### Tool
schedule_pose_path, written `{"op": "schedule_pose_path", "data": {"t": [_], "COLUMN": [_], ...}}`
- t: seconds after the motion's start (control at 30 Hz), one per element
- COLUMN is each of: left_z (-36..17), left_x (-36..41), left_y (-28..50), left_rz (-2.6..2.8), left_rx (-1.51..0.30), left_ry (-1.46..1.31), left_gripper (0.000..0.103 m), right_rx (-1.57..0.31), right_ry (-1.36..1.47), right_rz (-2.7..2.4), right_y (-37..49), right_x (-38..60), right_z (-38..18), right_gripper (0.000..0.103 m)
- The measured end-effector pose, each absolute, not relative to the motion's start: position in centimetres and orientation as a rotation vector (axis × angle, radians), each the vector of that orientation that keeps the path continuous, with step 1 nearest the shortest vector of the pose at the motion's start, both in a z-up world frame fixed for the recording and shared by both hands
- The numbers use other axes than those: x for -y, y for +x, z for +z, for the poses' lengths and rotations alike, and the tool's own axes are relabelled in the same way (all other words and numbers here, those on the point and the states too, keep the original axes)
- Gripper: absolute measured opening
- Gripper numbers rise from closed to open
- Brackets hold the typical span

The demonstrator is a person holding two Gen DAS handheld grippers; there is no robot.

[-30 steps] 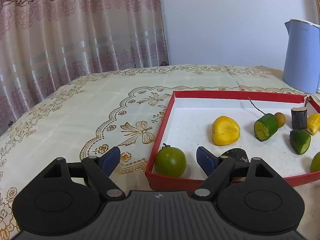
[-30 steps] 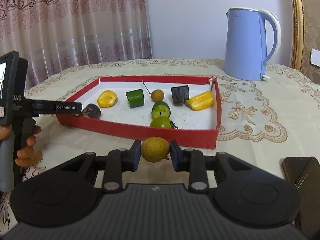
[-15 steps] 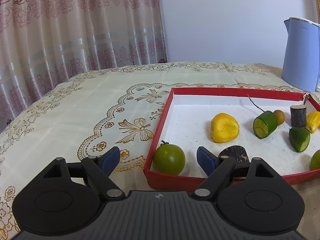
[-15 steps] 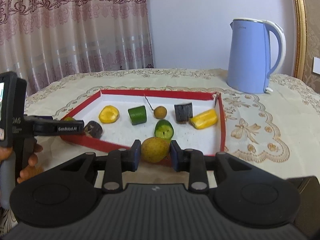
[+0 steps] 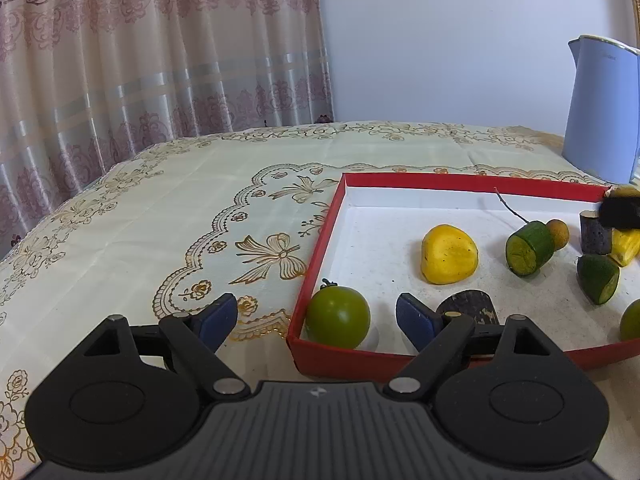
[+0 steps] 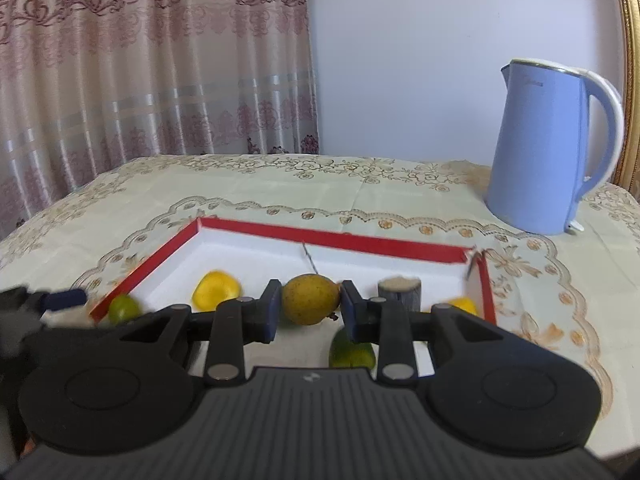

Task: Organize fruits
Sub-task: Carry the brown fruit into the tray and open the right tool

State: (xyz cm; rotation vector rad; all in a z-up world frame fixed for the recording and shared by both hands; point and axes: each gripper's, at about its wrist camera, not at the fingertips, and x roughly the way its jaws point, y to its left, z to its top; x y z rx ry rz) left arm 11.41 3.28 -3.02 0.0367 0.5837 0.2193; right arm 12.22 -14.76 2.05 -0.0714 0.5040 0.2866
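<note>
Probably a home dining room: patterned curtain (image 5: 160, 60), embroidered tablecloth (image 5: 200, 208), blue electric kettle (image 6: 552, 148).

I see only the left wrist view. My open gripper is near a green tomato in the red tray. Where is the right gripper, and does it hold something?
Observer: The right gripper is shut on a yellow-brown fruit and sits over the red tray.
Operator: Is there free space under it?
Observer: A green piece lies just below and to the right of the held fruit.
Operator: What stands beside the tray on that side?
Observer: The blue kettle shows whole there, handle to the right, standing beyond the tray's far right corner.
</note>
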Motion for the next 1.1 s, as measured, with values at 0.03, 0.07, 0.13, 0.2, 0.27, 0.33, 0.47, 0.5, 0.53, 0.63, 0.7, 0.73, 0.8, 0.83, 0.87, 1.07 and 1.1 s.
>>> {"op": "schedule_pose_path", "data": {"t": [0.03, 0.07, 0.13, 0.2, 0.27, 0.33, 0.47, 0.5, 0.53, 0.63, 0.7, 0.73, 0.8, 0.83, 0.87, 1.07, 1.1], "left_z": [-3.0, -3.0, -3.0, -3.0, -3.0, -3.0, -3.0, -3.1, -3.1, -3.0, -3.0, -3.0, -3.0, -3.0, -2.9, -1.8, -1.8], "left_x": [-3.3, -3.3, -3.3, -3.2, -3.2, -3.3, -3.3, -3.3, -3.3, -3.3, -3.3, -3.3, -3.2, -3.1, -3.1, -3.3, -3.2], "left_y": [11.4, 11.4, 11.5, 11.5, 11.5, 11.4, 11.4, 11.5, 11.5, 11.5, 11.5, 11.5, 11.4, 11.3, 11.2, 9.1, 8.6], "left_rz": [0.219, 0.219, 0.217, 0.217, 0.217, 0.217, 0.216, 0.216, 0.216, 0.215, 0.215, 0.215, 0.22, 0.22, 0.22, 0.177, 0.159], "left_rx": [-0.584, -0.585, -0.585, -0.585, -0.586, -0.586, -0.588, -0.589, -0.59, -0.591, -0.59, -0.59, -0.582, -0.577, -0.572, -0.571, -0.58], "left_ry": [0.036, 0.035, 0.033, 0.032, 0.032, 0.032, 0.029, 0.028, 0.026, 0.024, 0.025, 0.027, 0.036, 0.04, 0.044, -0.018, -0.027], "left_gripper": [0.087, 0.087, 0.087, 0.087, 0.087, 0.087, 0.088, 0.088, 0.088, 0.089, 0.089, 0.089, 0.089, 0.089, 0.089, 0.09, 0.09], "right_rx": [-0.506, -0.51, -0.528, -0.549, -0.571, -0.581, -0.559, -0.545, -0.525, -0.466, -0.429, -0.417, -0.409, -0.408, -0.414, -0.492, -0.493], "right_ry": [-0.068, -0.067, -0.074, -0.08, -0.078, -0.062, -0.054, -0.059, -0.064, -0.072, -0.081, -0.092, -0.103, -0.103, -0.099, -0.064, -0.056], "right_rz": [0.277, 0.27, 0.248, 0.232, 0.212, 0.196, 0.194, 0.197, 0.204, 0.219, 0.217, 0.208, 0.174, 0.153, 0.136, 0.121, 0.118], "right_y": [13.1, 13.9, 15.4, 16.8, 17.9, 18.3, 16.4, 15.4, 14.0, 9.5, 6.6, 5.2, 3.2, 2.6, 2.1, 1.8, 1.9], "right_x": [14.5, 14.3, 13.9, 13.6, 13.5, 13.6, 14.3, 14.6, 14.9, 16.2, 16.8, 17.2, 17.7, 18.0, 18.2, 19.6, 19.8], "right_z": [2.1, 2.0, 1.7, 1.2, 0.6, 0.2, 0.6, 0.8, 1.1, 1.7, 1.7, 1.5, 0.7, 0.3, -0.1, -2.3, -2.5], "right_gripper": [0.029, 0.029, 0.029, 0.029, 0.036, 0.056, 0.071, 0.078, 0.085, 0.103, 0.103, 0.103, 0.103, 0.103, 0.103, 0.103, 0.103]}}
